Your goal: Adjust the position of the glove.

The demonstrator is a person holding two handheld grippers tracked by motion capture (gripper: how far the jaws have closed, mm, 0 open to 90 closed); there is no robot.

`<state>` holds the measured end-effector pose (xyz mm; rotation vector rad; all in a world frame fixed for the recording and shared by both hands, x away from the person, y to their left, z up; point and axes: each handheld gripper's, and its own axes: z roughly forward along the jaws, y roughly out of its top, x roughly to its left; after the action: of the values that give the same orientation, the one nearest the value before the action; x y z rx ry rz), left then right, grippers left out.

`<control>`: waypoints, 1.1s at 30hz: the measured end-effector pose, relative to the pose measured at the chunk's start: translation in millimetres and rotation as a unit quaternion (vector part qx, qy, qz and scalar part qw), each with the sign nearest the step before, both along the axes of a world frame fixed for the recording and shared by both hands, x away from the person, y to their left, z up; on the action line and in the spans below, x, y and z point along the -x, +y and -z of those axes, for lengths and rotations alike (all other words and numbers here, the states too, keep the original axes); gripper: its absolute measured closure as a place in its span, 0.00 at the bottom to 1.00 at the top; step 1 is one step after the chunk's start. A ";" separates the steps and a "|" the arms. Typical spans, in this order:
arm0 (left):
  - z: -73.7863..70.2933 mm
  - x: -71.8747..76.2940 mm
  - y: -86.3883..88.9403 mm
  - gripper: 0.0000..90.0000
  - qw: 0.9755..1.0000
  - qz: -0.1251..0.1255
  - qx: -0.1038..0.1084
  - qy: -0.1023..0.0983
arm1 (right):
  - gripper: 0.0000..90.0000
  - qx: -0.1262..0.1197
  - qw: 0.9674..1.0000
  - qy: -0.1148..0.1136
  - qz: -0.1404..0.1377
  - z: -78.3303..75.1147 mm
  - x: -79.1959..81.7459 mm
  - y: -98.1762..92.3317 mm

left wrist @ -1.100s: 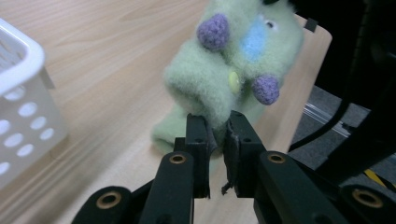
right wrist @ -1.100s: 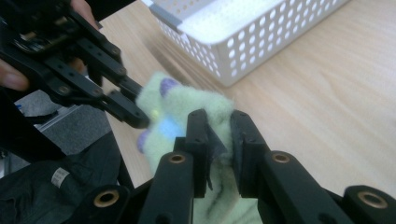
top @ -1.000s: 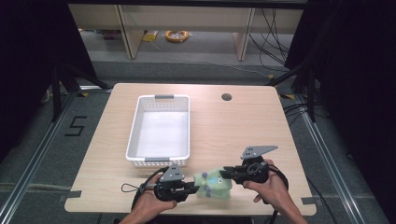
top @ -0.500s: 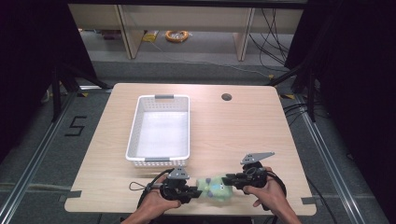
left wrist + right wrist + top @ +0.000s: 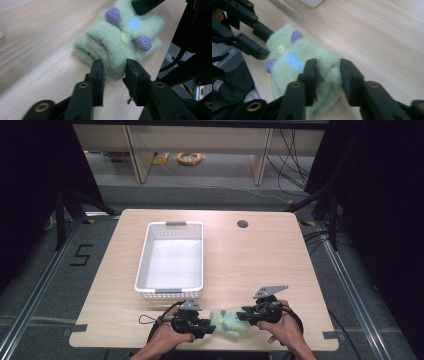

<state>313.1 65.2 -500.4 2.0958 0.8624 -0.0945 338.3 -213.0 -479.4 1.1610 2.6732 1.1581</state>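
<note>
So there's this fuzzy green knit mitten [image 5: 227, 321] with purple bobbles, a yellow button and a blue patch, lying crumpled on the wooden table [image 5: 260, 255] right by the near edge, squarely between the two grippers. The left gripper [image 5: 204, 326] comes at it from the left, lying low and roughly level over the tabletop with the person's hand wrapped around it from below. In the left gripper view its jaws have just been opening and now stand partly apart, a fold of the mitten sitting in the gap; the pads look like they're barely off the wool rather than pinching it. The right gripper [image 5: 245, 315] mirrors that from the other side, pointed inward, grey plate on top. Its jaws have just been opening too, part-way spread with the mitten's other end bunched between them, loose as far as I can see. A white plastic basket [image 5: 170, 226] sits farther back on the table, near the left gripper.
</note>
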 end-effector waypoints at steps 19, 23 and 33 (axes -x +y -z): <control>-3.2 -19.8 -8.8 0.44 0.998 -0.062 0.009 0.013 | 0.43 -0.005 0.999 0.009 0.038 -0.2 9.2 -5.8; 2.7 -21.3 -10.9 0.44 0.998 -0.056 0.003 0.023 | 0.43 0.001 0.999 0.026 0.036 7.1 7.6 -3.9; 11.8 -18.2 -15.7 0.54 0.998 -0.044 0.009 0.038 | 0.48 -0.017 0.997 0.063 0.036 19.8 6.0 -1.3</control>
<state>331.3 49.5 -512.2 2.0455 0.9942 -0.1352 332.3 -214.3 -499.3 1.3696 2.6847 1.1614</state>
